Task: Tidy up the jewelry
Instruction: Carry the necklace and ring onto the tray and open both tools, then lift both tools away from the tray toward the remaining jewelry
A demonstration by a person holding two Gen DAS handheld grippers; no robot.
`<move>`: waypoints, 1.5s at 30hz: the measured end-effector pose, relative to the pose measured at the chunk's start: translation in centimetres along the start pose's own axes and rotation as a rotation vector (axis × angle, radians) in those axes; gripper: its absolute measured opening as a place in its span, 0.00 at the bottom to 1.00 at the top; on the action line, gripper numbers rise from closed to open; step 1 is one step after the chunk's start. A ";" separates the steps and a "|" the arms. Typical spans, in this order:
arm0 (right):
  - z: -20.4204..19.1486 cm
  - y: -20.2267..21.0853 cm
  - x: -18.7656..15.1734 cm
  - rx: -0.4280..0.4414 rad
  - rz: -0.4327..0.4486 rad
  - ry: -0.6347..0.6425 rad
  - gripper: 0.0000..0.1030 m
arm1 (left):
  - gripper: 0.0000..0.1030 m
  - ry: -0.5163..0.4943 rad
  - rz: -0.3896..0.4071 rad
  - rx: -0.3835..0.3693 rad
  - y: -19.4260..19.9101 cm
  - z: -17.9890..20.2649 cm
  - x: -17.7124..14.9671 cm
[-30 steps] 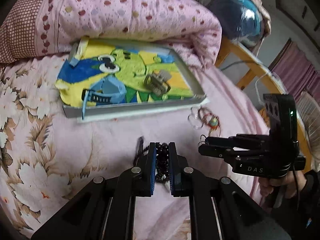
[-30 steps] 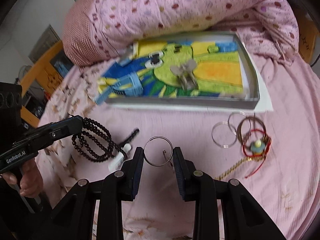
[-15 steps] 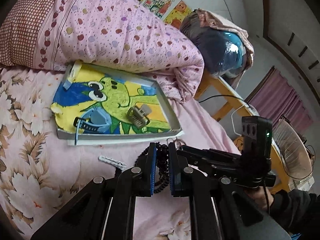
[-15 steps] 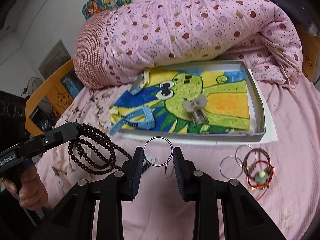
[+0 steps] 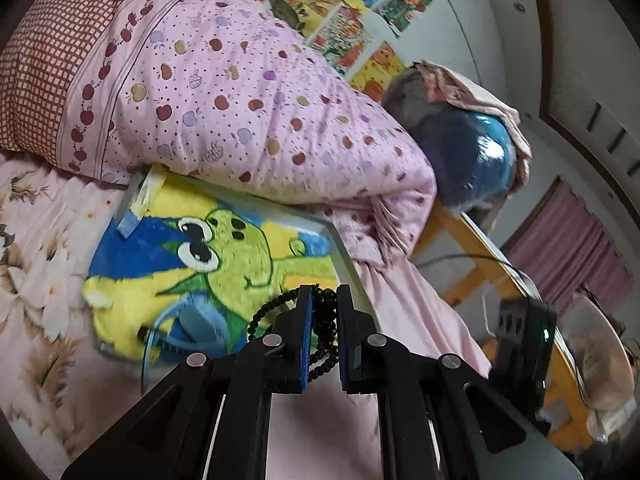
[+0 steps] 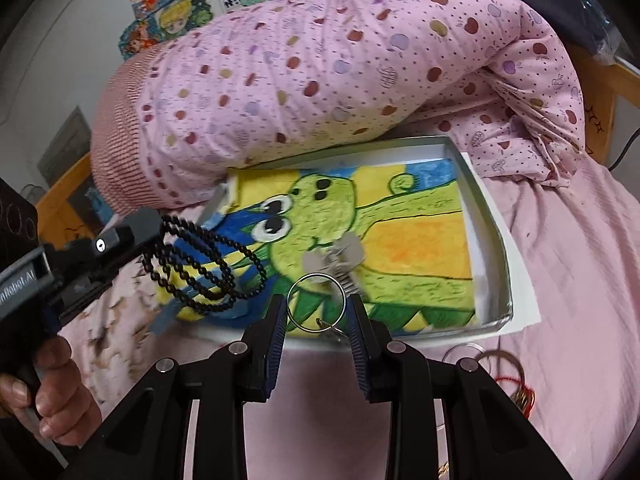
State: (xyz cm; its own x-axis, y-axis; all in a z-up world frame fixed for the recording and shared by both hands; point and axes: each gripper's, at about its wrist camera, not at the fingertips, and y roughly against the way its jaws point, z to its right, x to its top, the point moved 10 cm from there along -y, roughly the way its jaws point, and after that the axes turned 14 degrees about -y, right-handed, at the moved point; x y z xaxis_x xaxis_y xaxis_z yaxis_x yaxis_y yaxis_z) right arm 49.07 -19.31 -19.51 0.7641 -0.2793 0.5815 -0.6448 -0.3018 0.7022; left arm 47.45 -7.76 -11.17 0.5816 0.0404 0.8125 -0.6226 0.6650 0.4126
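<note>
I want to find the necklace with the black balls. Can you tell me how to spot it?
Find the big pink spotted quilt, then the shallow white tray with a green cartoon towel below it. At the tray's left end, the long black bead strand dangles in loops from the left gripper, unlike the plain silver ring in the right gripper's fingers.

The quilt (image 6: 340, 76) is pink with apple dots. Below it, the tray's cloth (image 6: 400, 240) shows a green frog on yellow and blue.
</note>
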 end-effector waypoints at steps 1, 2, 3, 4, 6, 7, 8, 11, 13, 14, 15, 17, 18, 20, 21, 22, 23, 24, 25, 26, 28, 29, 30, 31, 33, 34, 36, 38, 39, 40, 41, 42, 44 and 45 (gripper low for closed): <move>0.2 -0.4 0.1 -0.005 -0.002 -0.002 0.28 | 0.08 0.008 0.001 0.000 -0.5 -0.4 0.1; 0.5 -0.9 0.1 -0.012 -0.007 -0.006 0.28 | 0.08 0.014 -0.003 0.002 -1.1 -0.8 0.0; 0.7 -1.3 0.1 -0.017 -0.012 -0.008 0.28 | 0.08 0.019 -0.012 0.007 -1.7 -1.3 -0.3; 0.9 -1.8 0.1 -0.022 -0.018 -0.010 0.28 | 0.08 0.026 -0.028 0.011 -2.3 -1.7 -0.7; 1.1 -2.6 -0.1 -0.031 -0.032 -0.013 0.28 | 0.08 0.036 -0.060 0.019 -3.2 -2.5 -1.7; 1.3 -3.0 -0.3 -0.035 -0.041 -0.014 0.28 | 0.08 0.035 -0.075 0.027 -3.5 -2.7 -2.2; 1.5 -3.3 -0.5 -0.039 -0.048 -0.016 0.28 | 0.08 0.035 -0.088 0.031 -3.7 -2.9 -2.5; 2.0 -4.0 -0.8 -0.049 -0.064 -0.024 0.28 | 0.08 0.046 -0.124 0.037 -4.3 -3.4 -3.6; 2.4 -4.2 -0.9 -0.056 -0.071 -0.034 0.29 | 0.08 0.048 -0.157 0.052 -4.7 -3.8 -4.4; 2.7 -4.2 -0.9 -0.057 -0.072 -0.041 0.29 | 0.08 0.050 -0.171 0.057 -4.8 -4.0 -4.7; 2.8 -4.3 -0.9 -0.054 -0.077 -0.049 0.29 | 0.08 0.053 -0.182 0.060 -5.0 -4.1 -5.0; 2.9 -4.2 -0.9 -0.043 -0.084 -0.061 0.31 | 0.08 0.062 -0.206 0.072 -5.4 -4.5 -5.5; 2.9 -4.1 -0.8 -0.035 -0.084 -0.069 0.36 | 0.08 0.065 -0.214 0.079 -5.5 -4.6 -5.7; 2.8 -3.7 -0.4 -0.031 -0.070 -0.076 0.48 | 0.08 0.069 -0.224 0.090 -5.6 -4.7 -5.9; 2.8 -3.4 -0.2 -0.036 -0.060 -0.073 0.55 | 0.09 0.070 -0.229 0.095 -5.5 -4.8 -5.9; 2.9 -3.0 0.0 -0.044 -0.046 -0.067 0.59 | 0.09 0.067 -0.233 0.101 -5.4 -4.8 -5.9; 3.0 -2.6 0.3 -0.050 -0.034 -0.064 0.60 | 0.12 0.062 -0.234 0.109 -5.4 -4.8 -5.7; 3.1 -2.2 0.5 -0.053 -0.024 -0.067 0.60 | 0.21 0.050 -0.232 0.121 -5.2 -4.8 -5.6; 3.2 -1.8 0.8 -0.055 -0.015 -0.072 0.61 | 0.28 0.044 -0.226 0.127 -5.1 -4.7 -5.4; 3.5 -1.2 1.2 -0.058 0.002 -0.080 0.62 | 0.40 0.041 -0.216 0.130 -5.0 -4.6 -5.2; 3.8 -0.1 1.9 -0.066 0.035 -0.090 0.68 | 0.45 0.028 -0.186 0.141 -4.5 -4.5 -4.6; 4.0 0.6 2.4 -0.064 0.054 -0.095 0.69 | 0.45 0.015 -0.182 0.148 -4.3 -4.4 -4.4; 4.0 1.2 2.7 -0.060 0.068 -0.100 0.72 | 0.46 0.000 -0.178 0.161 -4.1 -4.2 -4.1; 4.0 2.1 3.1 -0.054 0.086 -0.106 0.76 | 0.48 -0.012 -0.173 0.173 -4.0 -4.1 -3.9; 3.9 4.0 3.6 -0.041 0.122 -0.107 0.81 | 0.63 -0.060 -0.147 0.210 -3.3 -3.6 -3.1; 3.8 4.7 3.8 -0.039 0.134 -0.103 0.87 | 0.65 -0.078 -0.136 0.225 -3.0 -3.3 -2.8; 3.6 6.7 4.0 -0.046 0.174 -0.086 0.97 | 0.66 -0.138 -0.106 0.280 -2.0 -2.5 -2.0; 3.5 8.3 4.0 -0.064 0.202 -0.074 0.99 | 0.71 -0.182 -0.092 0.331 -1.1 -2.0 -1.6; 3.5 8.9 3.9 -0.073 0.209 -0.071 1.00 | 0.83 -0.209 -0.076 0.369 -0.3 -1.6 -1.3; 3.6 9.7 3.8 -0.083 0.216 -0.068 1.00 | 0.89 -0.223 -0.057 0.390 0.4 -1.2 -1.2; 3.6 10.5 3.5 -0.091 0.222 -0.065 1.00 | 0.95 -0.232 -0.031 0.404 1.3 -0.8 -1.1; 3.6 11.2 3.2 -0.096 0.230 -0.063 1.00 | 0.96 -0.236 -0.011 0.409 1.9 -0.4 -1.0; 3.4 12.7 2.6 -0.103 0.246 -0.054 1.00 | 0.96 -0.245 0.009 0.422 3.3 0.4 -1.0; 3.3 13.6 2.2 -0.105 0.253 -0.045 1.00 | 0.96 -0.248 0.016 0.433 3.9 0.7 -0.9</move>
State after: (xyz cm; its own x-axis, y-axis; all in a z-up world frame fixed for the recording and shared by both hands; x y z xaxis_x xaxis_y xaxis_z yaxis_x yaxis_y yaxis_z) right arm 41.90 -26.99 -10.01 0.5758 -0.3748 0.7266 -0.8076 -0.1222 0.5770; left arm 44.13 -5.76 -9.97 0.4606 -0.1657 0.8720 -0.8214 0.2927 0.4895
